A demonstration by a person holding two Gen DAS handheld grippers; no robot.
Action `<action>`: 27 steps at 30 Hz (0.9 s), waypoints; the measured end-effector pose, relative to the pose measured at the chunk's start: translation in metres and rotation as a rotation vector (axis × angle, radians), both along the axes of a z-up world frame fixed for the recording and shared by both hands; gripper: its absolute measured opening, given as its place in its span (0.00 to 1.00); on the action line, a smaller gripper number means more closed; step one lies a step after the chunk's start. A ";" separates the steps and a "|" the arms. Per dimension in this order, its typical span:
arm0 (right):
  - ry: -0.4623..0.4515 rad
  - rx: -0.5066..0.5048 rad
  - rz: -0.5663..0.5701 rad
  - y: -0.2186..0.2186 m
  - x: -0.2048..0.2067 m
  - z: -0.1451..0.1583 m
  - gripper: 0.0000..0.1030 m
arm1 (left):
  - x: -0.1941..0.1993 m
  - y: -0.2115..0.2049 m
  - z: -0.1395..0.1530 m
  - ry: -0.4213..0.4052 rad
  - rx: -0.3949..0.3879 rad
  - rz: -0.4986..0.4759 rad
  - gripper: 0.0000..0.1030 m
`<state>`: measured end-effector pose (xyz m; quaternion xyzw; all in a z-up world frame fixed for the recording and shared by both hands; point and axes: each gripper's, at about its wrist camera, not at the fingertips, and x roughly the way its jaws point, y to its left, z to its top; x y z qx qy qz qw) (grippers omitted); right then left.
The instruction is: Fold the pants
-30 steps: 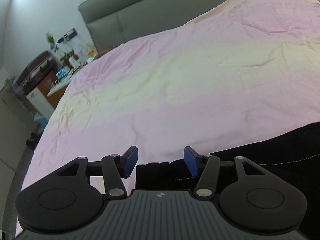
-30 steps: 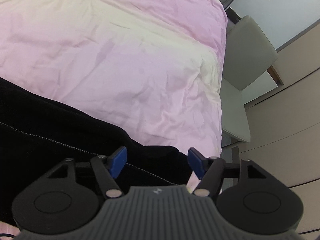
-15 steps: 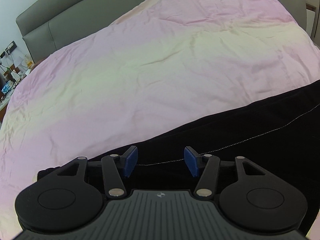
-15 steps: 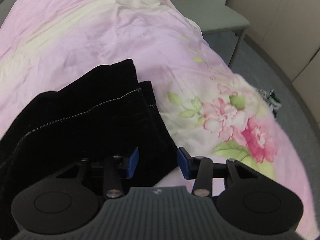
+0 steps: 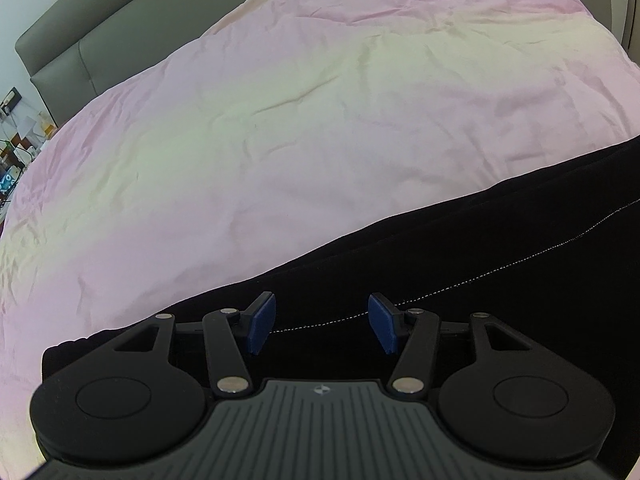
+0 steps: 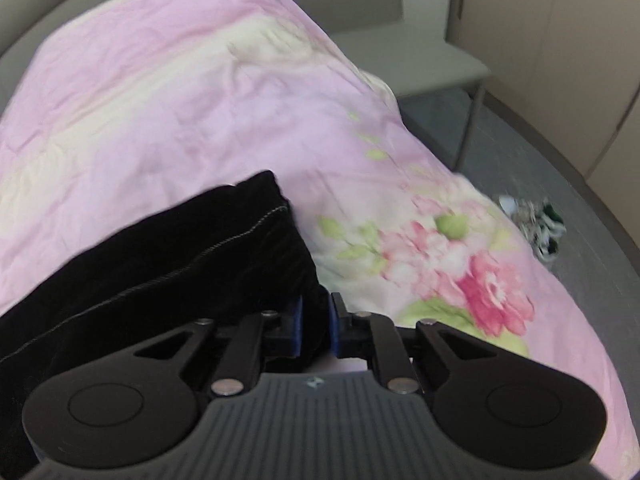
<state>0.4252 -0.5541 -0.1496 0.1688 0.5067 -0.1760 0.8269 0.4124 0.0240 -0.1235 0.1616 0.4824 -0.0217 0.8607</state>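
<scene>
Black pants [image 5: 480,248] with a pale stitched seam lie on the pink bed cover [image 5: 280,120]. In the left wrist view my left gripper [image 5: 322,324] is open just above the black cloth, its blue pads on either side of the seam. In the right wrist view the pants [image 6: 168,248] lie as a long band whose end is near the bed's right side. My right gripper [image 6: 315,324] is shut on the near corner of that end, with black cloth pinched between the blue pads.
A grey headboard [image 5: 120,32] stands behind the bed. A cluttered side table [image 5: 12,152] is at far left. A grey chair [image 6: 400,40] stands by the bed's right side. A small dark and white bundle [image 6: 536,224] lies on the grey floor. The cover has a flower print [image 6: 460,272].
My right gripper has closed on the end corner of the pants. My left gripper has stayed open over the seam, and its view has shifted slightly.
</scene>
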 end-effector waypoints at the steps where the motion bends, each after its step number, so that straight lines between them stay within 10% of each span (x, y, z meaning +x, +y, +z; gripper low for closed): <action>1: 0.002 -0.005 0.011 0.000 0.000 -0.008 0.09 | -0.001 0.000 -0.001 0.000 -0.001 -0.001 0.61; 9: -0.015 -0.165 0.122 0.020 0.012 0.004 0.42 | 0.005 -0.010 0.009 0.076 0.027 -0.251 0.68; 19: 0.028 -0.251 0.401 0.094 0.050 0.003 0.45 | 0.034 -0.040 -0.036 0.162 0.140 -0.439 0.72; 25: -0.025 -0.359 0.593 0.137 0.060 0.004 0.45 | 0.043 -0.033 -0.049 0.197 0.033 -0.368 0.44; 27: -0.043 -0.361 0.625 0.146 0.066 0.006 0.45 | 0.036 -0.042 -0.048 0.165 0.094 -0.346 0.04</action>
